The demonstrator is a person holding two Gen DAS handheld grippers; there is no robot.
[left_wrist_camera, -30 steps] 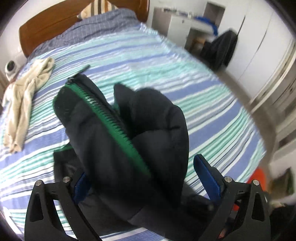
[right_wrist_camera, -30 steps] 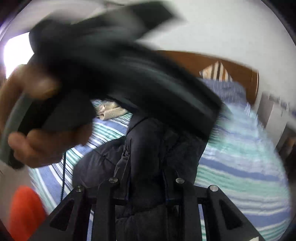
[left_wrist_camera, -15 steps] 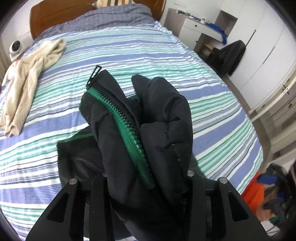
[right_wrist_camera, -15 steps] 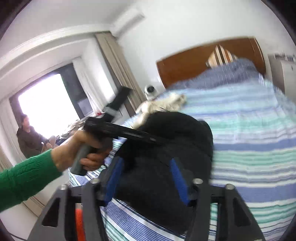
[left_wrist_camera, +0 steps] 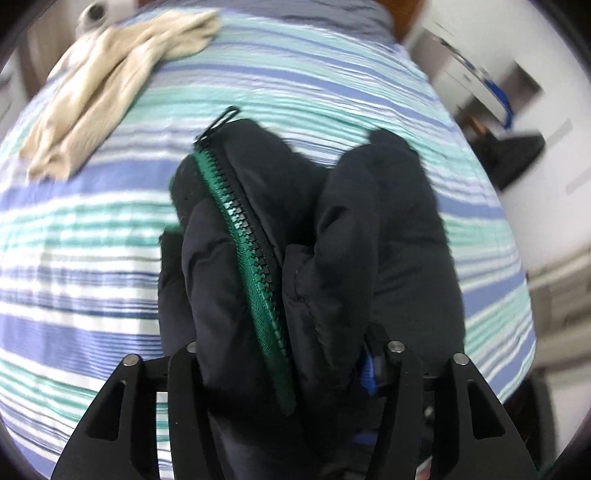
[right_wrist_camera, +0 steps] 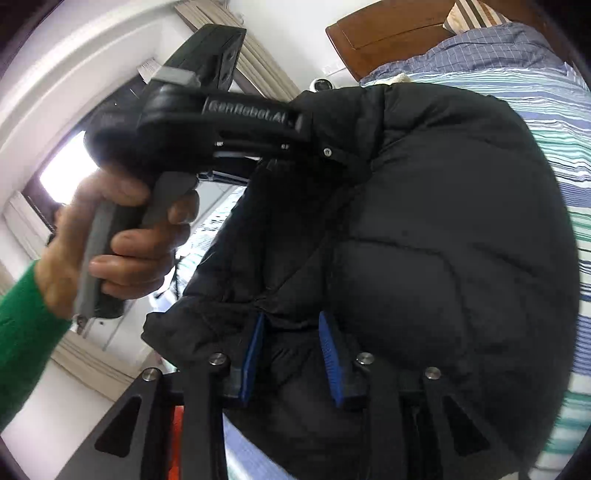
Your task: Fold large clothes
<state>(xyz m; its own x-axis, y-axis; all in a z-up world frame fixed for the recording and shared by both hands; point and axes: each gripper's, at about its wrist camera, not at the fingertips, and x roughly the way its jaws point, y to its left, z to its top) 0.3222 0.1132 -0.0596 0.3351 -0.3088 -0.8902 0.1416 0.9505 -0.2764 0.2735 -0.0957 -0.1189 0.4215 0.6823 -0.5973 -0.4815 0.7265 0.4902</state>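
Observation:
A black puffer jacket (left_wrist_camera: 332, 229) with a green zipper (left_wrist_camera: 255, 266) is held up above the striped bed (left_wrist_camera: 92, 236). My left gripper (left_wrist_camera: 284, 354) is shut on a thick bunch of it near the zipper. In the right wrist view the jacket (right_wrist_camera: 443, 240) fills the middle. My right gripper (right_wrist_camera: 291, 354) is shut on a fold of it, the blue pads (right_wrist_camera: 330, 354) pressed into the fabric. The left gripper's body (right_wrist_camera: 221, 125) and the hand holding it show at upper left, clamped on the jacket's top edge.
A beige garment (left_wrist_camera: 110, 81) lies crumpled at the bed's far left. A wooden headboard (right_wrist_camera: 388, 33) and striped pillow stand at the far end. White cabinets and a dark bag (left_wrist_camera: 513, 155) stand to the right of the bed. A window with curtains (right_wrist_camera: 62, 173) is at left.
Both grippers have closed on the jacket over the last second and lifted it. The left view has swung nearer the bed's head. The right gripper has come closer beside the left one.

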